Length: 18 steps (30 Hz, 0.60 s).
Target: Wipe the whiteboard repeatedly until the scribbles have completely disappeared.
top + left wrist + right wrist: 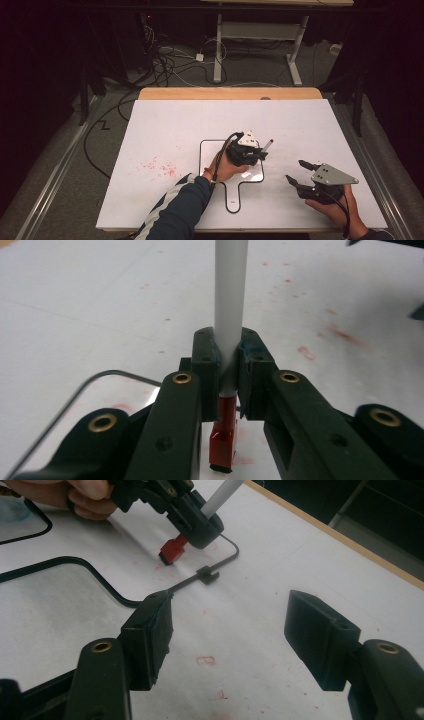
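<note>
Gripping: left gripper is clamping a white marker between its jaws, right where the barrel meets the red end
Marker angle: it's leaning — red tip pointing down at the board, other end sticking up and away to the right in the high view
Marker spot: it's sitting over the right edge of the small whiteboard, the one with the black outline and a handle (looks like a paddle shape)
Tip contact: red tip is hovering at or on the surface in the right gripper view — can't tell if it's actually touching
Right gripper: right gripper is resting low on the white table sheet, well apart from the marker, its jaws standing wide with nothing between them
Right view: its two black pads are framing bare sheet, with faint red marks between them
Stains: a scatter of red specks is showing on the sheet left of the whiteboard
Hands: left hand is wrapping the left gripper, sleeve coming in from the bottom
</note>
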Tool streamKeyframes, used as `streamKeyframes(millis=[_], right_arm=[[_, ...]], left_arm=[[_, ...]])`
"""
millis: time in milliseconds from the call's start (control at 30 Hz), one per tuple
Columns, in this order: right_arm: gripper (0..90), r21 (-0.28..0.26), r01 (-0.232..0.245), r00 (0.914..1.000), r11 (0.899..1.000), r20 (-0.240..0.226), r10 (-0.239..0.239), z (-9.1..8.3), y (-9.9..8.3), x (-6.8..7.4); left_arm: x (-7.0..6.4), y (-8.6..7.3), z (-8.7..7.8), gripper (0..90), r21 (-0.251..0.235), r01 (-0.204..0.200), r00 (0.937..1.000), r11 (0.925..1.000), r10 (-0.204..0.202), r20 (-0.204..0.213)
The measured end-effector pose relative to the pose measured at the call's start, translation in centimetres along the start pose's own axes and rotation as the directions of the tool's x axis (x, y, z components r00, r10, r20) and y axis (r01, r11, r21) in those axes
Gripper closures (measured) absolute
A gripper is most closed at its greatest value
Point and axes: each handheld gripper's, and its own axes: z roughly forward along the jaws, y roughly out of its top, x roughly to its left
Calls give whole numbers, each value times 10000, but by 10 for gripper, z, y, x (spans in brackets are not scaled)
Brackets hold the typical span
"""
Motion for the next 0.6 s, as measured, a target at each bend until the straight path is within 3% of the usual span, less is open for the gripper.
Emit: streamKeyframes(millis=[133,233,400,467,567,600], right_arm=[[367,48,-16,10000,10000,43,16,-1,-1,-1],[367,53,-17,10000,10000,85,17,-2,-2,-2],[367,7,65,10000,10000,53,-65,-2,0,1],[367,57,84,10000,9999,18,-84,-1,0,1],[367,92,53,10000,9999,7,-53,0,-1,0],[367,103,11,10000,9999,23,-11,0,-2,-1]], left_arm=[[-16,-2,0,786,99,-362,9993,9993,361,132],[-14,0,0,786,236,-631,9977,9977,637,-232],[9,-3,-4,786,-33,94,9975,10000,-96,-699],[12,-4,-5,786,-119,330,9979,9994,-336,-553],[5,-3,-3,786,-75,303,9993,9995,-304,-215],[1,-1,-1,786,14,105,9999,9999,-105,-22]])
